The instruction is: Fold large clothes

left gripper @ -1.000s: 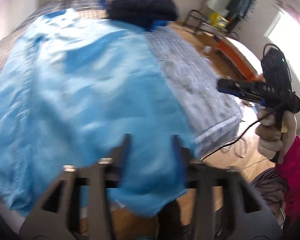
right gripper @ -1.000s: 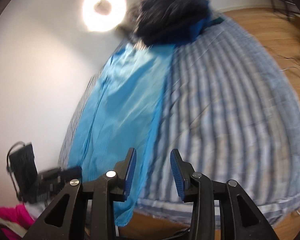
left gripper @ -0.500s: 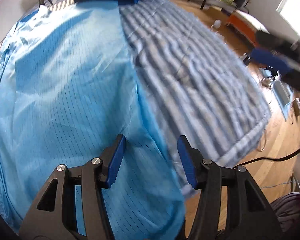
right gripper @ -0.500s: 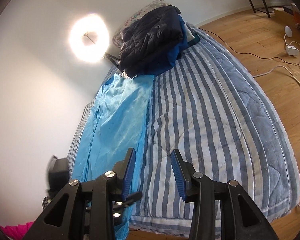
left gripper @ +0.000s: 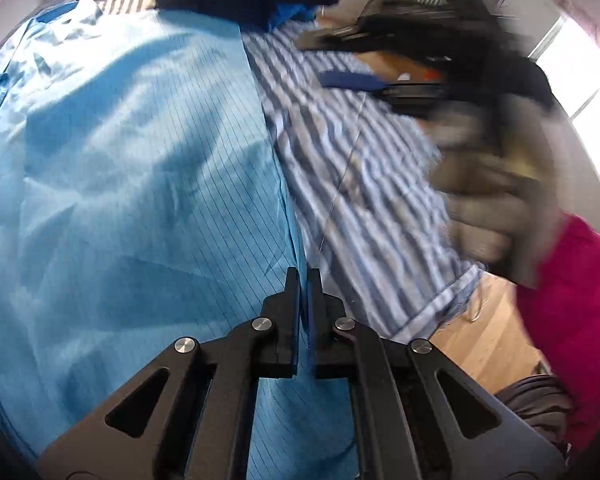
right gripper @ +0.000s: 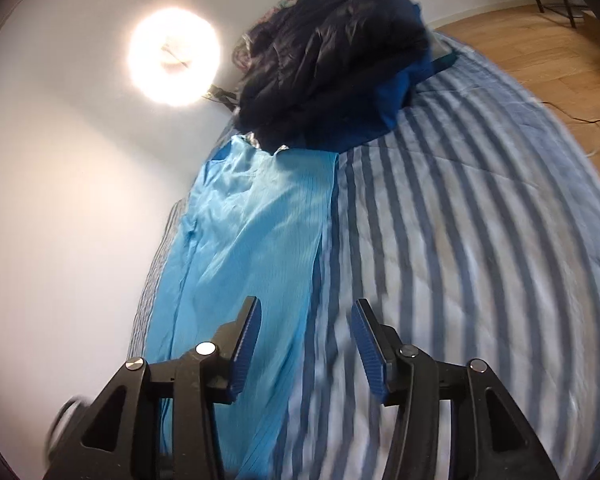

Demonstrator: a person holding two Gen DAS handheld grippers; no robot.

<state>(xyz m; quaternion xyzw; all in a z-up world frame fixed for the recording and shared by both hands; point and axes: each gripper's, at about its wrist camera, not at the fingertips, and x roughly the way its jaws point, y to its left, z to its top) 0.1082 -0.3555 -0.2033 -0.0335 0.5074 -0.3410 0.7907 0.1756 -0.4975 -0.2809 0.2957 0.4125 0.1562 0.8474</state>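
Blue garment [left gripper: 132,184]: left gripper [left gripper: 304,280] had just snapped closed, pinching its edge. Right gripper [right gripper: 304,340] had been widening, empty above the quilt [right gripper: 460,260]. Fold likely starting.

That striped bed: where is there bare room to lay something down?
The striped quilt is bare from the light blue garment's long edge out to the wooden floor. It is crowded at the head, under the dark jacket pile, and along the wall side.
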